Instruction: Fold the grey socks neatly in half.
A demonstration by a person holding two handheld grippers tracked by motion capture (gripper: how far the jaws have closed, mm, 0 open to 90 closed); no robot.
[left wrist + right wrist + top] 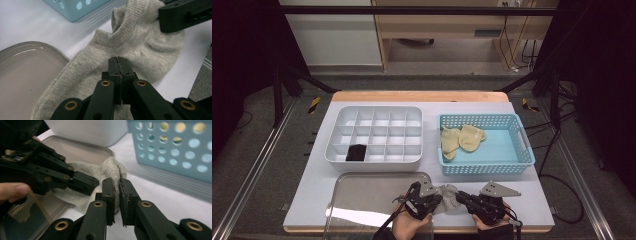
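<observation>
Grey knit ankle sock (447,196) lies near tabletop edge, btwn both grippers: left gripper (119,65) jaws clamp its middle, right gripper (116,185) jaws pinch its bunched end. Fold slowly, keep both pinches firm.

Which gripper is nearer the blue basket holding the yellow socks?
Right. The right gripper sits just in front of the blue basket, clamped on the grey sock. The left gripper grips the sock's other side, nearer the clear tray.

Lab: framed rig (287,80), trailing cables (512,45)
</observation>
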